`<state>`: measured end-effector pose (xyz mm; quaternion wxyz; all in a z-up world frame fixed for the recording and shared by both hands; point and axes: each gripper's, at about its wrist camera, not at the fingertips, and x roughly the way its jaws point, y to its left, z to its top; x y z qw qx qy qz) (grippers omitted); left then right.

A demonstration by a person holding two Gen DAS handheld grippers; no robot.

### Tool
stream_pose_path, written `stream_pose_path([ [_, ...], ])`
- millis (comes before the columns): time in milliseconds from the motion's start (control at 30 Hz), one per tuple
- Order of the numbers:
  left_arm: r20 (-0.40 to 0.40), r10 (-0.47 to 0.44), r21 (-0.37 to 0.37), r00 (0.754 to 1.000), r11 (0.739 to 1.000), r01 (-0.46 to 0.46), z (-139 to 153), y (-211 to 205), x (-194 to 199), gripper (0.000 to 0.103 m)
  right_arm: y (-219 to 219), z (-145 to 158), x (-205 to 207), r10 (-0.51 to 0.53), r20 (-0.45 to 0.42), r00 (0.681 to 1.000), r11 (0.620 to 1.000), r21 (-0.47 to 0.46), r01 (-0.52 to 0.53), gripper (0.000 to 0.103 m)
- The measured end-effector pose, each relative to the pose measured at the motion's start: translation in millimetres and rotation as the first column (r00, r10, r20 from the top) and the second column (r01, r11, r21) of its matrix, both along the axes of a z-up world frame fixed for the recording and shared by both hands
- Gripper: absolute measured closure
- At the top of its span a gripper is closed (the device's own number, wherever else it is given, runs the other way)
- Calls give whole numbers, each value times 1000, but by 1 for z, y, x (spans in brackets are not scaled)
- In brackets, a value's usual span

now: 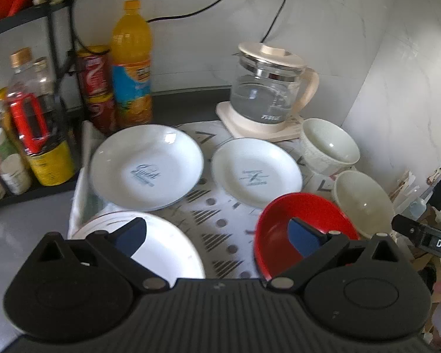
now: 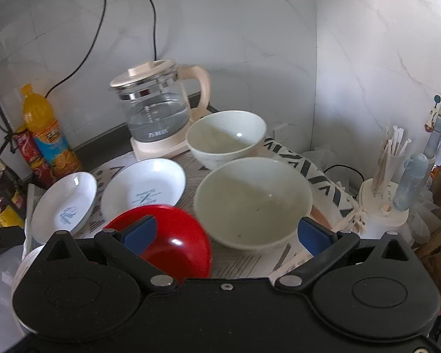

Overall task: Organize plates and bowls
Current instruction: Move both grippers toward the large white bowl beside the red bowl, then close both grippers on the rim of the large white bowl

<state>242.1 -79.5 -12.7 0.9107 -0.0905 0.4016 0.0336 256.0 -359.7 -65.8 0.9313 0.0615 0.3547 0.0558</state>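
Observation:
On a patterned mat [image 1: 220, 203] lie two white plates with blue logos, one at left [image 1: 147, 167] [image 2: 64, 203] and one at centre [image 1: 255, 173] [image 2: 144, 188]. A third white plate [image 1: 167, 253] sits nearest, under my left finger. A red bowl [image 1: 273, 235] [image 2: 179, 235] stands at the mat's front. Right of it is a cream bowl [image 1: 364, 203] [image 2: 252, 203], with a second cream bowl [image 1: 329, 147] [image 2: 226, 138] behind. My left gripper [image 1: 217, 235] hangs open above the mat, holding nothing. My right gripper [image 2: 226, 234] is open too, spanning the red bowl and the near cream bowl.
A glass kettle [image 1: 267, 88] [image 2: 155, 108] on a cream base stands behind the mat, its cord running up the wall. An orange drink bottle [image 1: 132, 64] [image 2: 47, 129], red cans [image 1: 97, 88] and a black rack with jars stand at left. A chopstick holder [image 2: 388, 158] stands at right.

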Motion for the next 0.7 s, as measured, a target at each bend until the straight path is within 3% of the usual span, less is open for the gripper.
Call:
stream_pose_path([
  [367,-18,-49,-18,999,999,48,-5,-55,62,3,-45,-6,50,15,-28,1000,1000,9,-15,2],
  [467,-29,-62,-27,998,998,61,-9,-72,78,3,-59,-12,62,5,-51,999,1000,8,-5,9],
  [700,-26,-110,-55,994,993,108,-20,-116,112,8,-88,-31,85,3,-104,995,1000,26,0,15],
])
